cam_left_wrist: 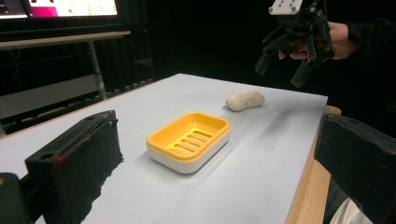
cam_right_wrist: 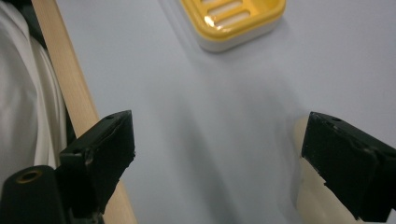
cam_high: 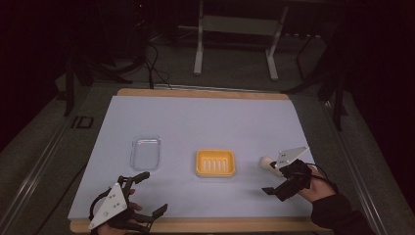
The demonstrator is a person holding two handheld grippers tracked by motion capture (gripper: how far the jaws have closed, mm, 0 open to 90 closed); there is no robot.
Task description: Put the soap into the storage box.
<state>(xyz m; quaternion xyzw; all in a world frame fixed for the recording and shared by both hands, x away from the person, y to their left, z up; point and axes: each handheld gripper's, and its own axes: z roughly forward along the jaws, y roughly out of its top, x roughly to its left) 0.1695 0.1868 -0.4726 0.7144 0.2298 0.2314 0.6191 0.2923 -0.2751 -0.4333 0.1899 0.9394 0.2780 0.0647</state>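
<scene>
Nothing looks done yet: the soap (cam_left_wrist: pixel 244 101) lies bare on the worktop (cam_high: pixel 205 117) right of the yellow soap dish (cam_high: pixel 215 163), the right claw (cam_high: pixel 274 182) spread wide just above it, the left claw (cam_high: pixel 145 196) wide and empty near the clear lid (cam_high: pixel 146 152).

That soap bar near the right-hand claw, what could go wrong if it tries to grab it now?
The right gripper hangs open above the soap bar, with the bar beside one jaw rather than between both. Closing from there might nudge it away instead of gripping it. The bar also looks rounded and smooth, so it could slip out of a pinch. The yellow soap dish sits apart, so any carry risks a drop.
</scene>
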